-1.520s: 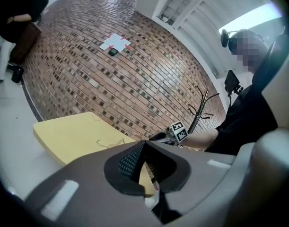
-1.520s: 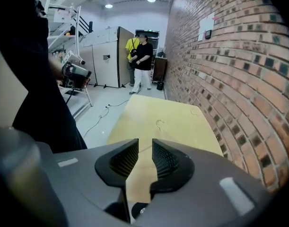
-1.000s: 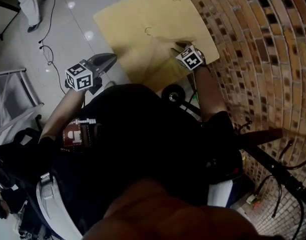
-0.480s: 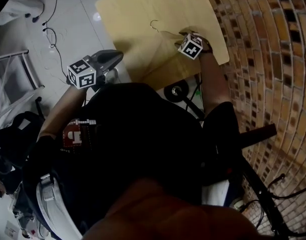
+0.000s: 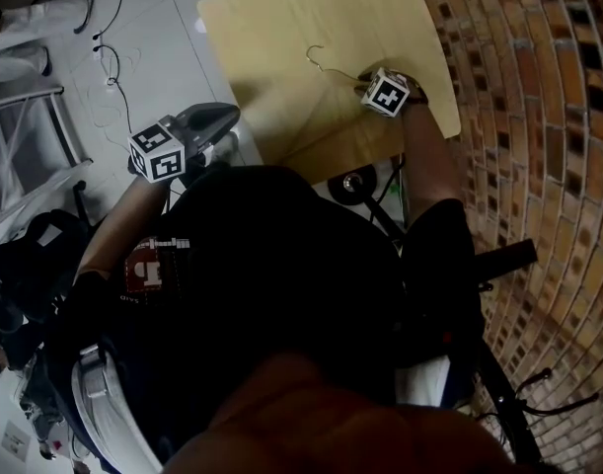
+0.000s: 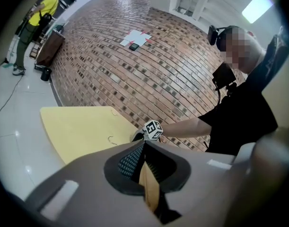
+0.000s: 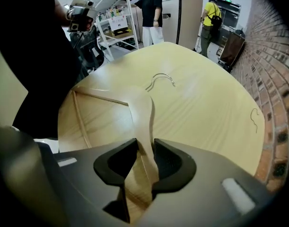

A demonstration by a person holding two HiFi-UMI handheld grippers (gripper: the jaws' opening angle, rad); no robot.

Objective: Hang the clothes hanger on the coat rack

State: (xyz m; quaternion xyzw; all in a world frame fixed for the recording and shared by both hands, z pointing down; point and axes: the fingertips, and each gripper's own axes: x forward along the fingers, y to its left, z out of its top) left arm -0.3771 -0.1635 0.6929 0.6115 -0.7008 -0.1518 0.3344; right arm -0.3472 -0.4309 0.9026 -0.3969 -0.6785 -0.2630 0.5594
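Observation:
A pale wooden clothes hanger (image 7: pixel 142 109) lies flat on the yellow table (image 7: pixel 205 103), its metal hook (image 7: pixel 161 78) pointing away from me. My right gripper (image 7: pixel 145 150) points steeply down at it; its jaws are closing, and the pads press one hanger arm on both sides. In the head view the right gripper (image 5: pixel 368 83) sits at the table's near right, with the hanger hook (image 5: pixel 316 55) just left of it. My left gripper (image 5: pixel 225 118) hovers off the table's near left edge. Seen along its jaws, the left gripper (image 6: pixel 143 148) has fingertips together and nothing held.
A brick wall (image 5: pixel 538 87) runs close along the table's right side. A second small wire hook (image 7: pixel 254 115) lies near that wall. A black metal frame with hooked ends (image 5: pixel 503 258) stands at lower right. People stand by shelves (image 7: pixel 111 13) beyond the table.
My right gripper has sunk onto the hanger on the table and rolled at the wrist. The left gripper has stayed in place.

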